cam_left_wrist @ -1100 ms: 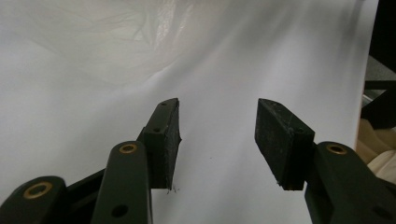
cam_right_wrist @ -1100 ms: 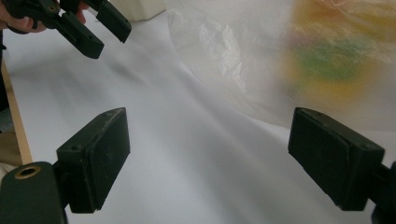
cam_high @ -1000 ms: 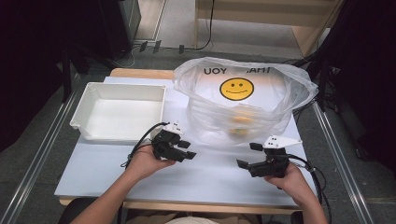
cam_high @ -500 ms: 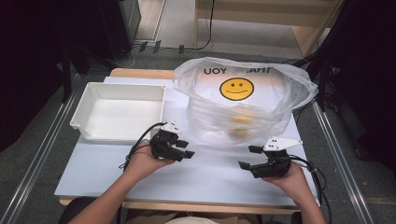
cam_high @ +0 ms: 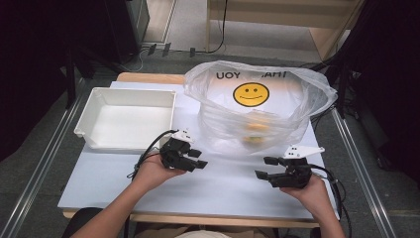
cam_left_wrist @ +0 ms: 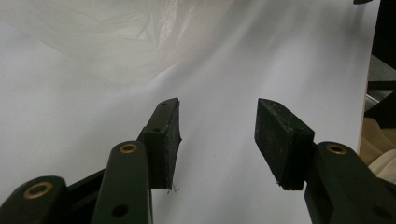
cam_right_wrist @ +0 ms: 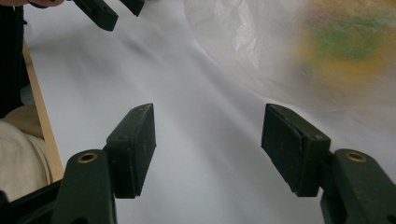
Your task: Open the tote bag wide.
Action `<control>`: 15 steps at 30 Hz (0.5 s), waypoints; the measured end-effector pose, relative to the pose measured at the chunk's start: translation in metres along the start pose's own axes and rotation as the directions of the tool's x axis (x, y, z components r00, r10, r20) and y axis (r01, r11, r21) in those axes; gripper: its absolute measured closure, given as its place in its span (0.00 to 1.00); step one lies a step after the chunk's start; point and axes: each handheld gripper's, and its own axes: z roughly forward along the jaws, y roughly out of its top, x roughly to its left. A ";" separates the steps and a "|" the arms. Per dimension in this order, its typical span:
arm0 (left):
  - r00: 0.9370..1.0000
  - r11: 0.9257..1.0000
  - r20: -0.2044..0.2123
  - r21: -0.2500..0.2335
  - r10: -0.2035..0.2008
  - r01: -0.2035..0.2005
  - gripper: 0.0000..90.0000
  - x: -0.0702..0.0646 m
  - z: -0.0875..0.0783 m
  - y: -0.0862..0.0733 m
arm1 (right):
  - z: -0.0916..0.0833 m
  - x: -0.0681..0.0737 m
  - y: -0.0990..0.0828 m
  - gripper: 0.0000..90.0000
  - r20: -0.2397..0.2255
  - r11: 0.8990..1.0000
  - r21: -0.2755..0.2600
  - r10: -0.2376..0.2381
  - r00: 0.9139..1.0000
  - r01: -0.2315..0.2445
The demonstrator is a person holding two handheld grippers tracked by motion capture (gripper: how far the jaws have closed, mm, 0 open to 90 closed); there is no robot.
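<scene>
Landmark: clear plastic bag (cam_high: pixel 257 111) with a smiley print, standing open on the white table (cam_high: pixel 99 183); every place below is given relative to it.
Contents: a yellow-orange item (cam_high: pixel 255 130), seen blurred through the film, lies at the bottom of the bag near its front wall.
Tray: white bin (cam_high: pixel 126 118) sits just beside the bag, on its left, with nothing in it.
Left gripper (cam_high: pixel 198 158): near the front-left foot of the bag, apart from the film; jaws parted with nothing between them, and they have just been closing a little.
Right gripper (cam_high: pixel 265 167): near the front-right foot of the bag, apart from the film; jaws wide apart, holding nothing.
Step in hand (judgement): approach the bag to get at the item inside.
Method: take the rim (cam_high: pixel 317 89) with one gripper and hold the mouth open; send the other down into the bag.
Caution: thin film slips and bunches; pinch a fold, not a flat face.
Risk: pulling low on the wall may tip the bag.
</scene>
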 end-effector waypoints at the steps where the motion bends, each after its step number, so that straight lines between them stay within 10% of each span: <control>1: 1.000 1.000 0.003 0.002 -0.001 0.001 0.57 0.000 0.000 0.000 | 0.000 0.000 0.000 0.41 0.003 1.000 0.000 -0.002 1.000 0.002; 15: 1.000 1.000 0.026 -0.002 -0.014 0.014 0.62 0.002 -0.002 0.003 | -0.008 0.000 0.000 0.45 0.006 1.000 0.003 0.002 1.000 -0.002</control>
